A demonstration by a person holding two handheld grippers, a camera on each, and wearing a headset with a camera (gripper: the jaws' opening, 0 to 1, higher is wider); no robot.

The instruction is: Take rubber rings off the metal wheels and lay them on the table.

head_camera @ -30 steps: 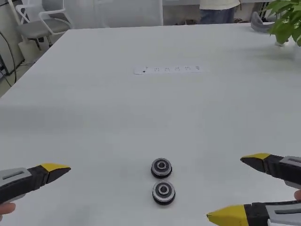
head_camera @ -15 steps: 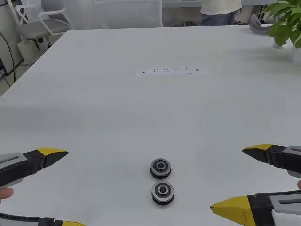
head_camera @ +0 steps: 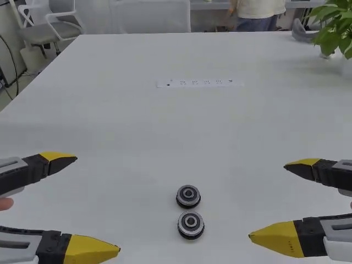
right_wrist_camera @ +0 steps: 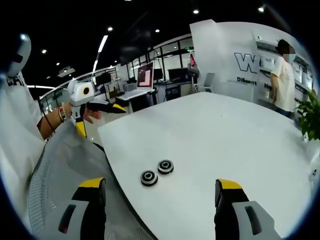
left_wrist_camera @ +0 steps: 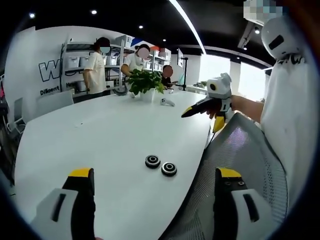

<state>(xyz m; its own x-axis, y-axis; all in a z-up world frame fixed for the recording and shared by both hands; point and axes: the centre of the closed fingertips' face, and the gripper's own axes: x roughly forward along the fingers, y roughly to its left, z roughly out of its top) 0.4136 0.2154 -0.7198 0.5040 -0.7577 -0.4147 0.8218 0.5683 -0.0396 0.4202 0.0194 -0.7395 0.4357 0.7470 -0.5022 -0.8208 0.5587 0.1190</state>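
Metal wheels (head_camera: 188,196), two in number, are being seen lying flat on the white table (head_camera: 165,126) at 6 o'clock in the head view. One is lying just beside the other at its 12 o'clock. Dark rubber rings (head_camera: 179,197) are being carried on both.

The left gripper (head_camera: 82,204) is being held at the wheels' 9 o'clock, well apart, with jaws spread wide and empty. The right gripper (head_camera: 275,201) is being held at 3 o'clock, likewise gaping and empty. Bare tabletop is lying between each gripper and the wheels.

A power strip (head_camera: 199,83) is lying at 12 o'clock, well beyond the wheels. A potted plant (head_camera: 331,25) is standing at 1 o'clock, and a chair (head_camera: 47,25) at 11 o'clock.
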